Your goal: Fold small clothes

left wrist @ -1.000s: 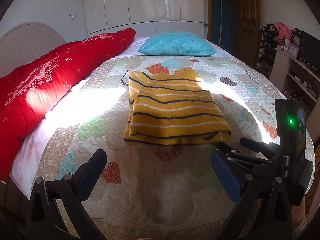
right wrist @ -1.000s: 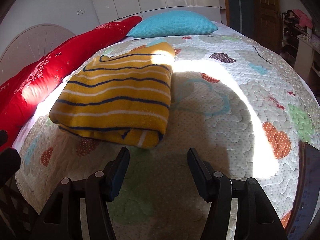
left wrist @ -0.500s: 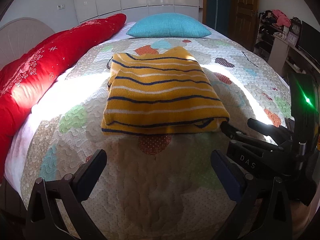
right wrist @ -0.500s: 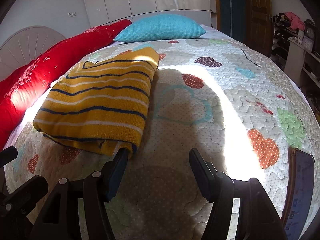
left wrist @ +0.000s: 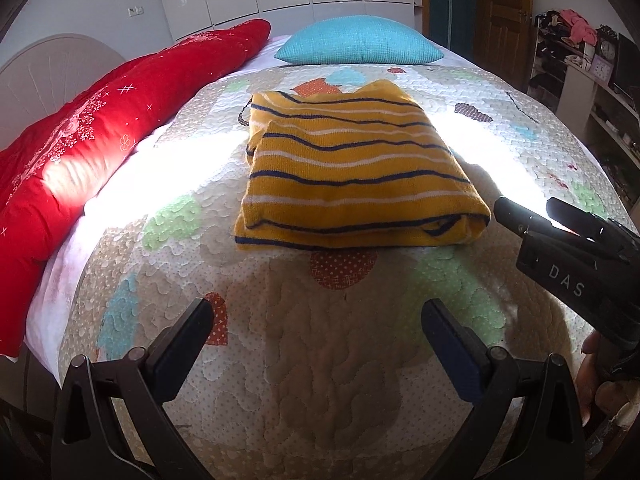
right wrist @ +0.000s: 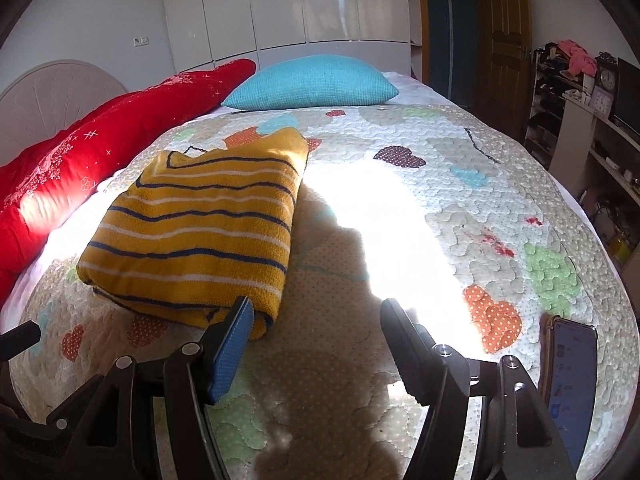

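Both my left gripper (left wrist: 316, 326) and right gripper (right wrist: 316, 322) gape empty, the yellow navy-striped knitted sweater (left wrist: 352, 172) looks folded, so next I'd square its corner.

i see the folded yellow striped knit sweater (left wrist: 352, 176) mid-frame on the patchwork quilted bedspread (left wrist: 304, 360), the teal square pillow (left wrist: 360, 42) behind it, the long red bolster (left wrist: 100, 120) at left.

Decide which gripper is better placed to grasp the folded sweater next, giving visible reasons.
Probably the right gripper: its open jaws sit at the striped sweater near corner, while the left gripper hangs open, short of it.
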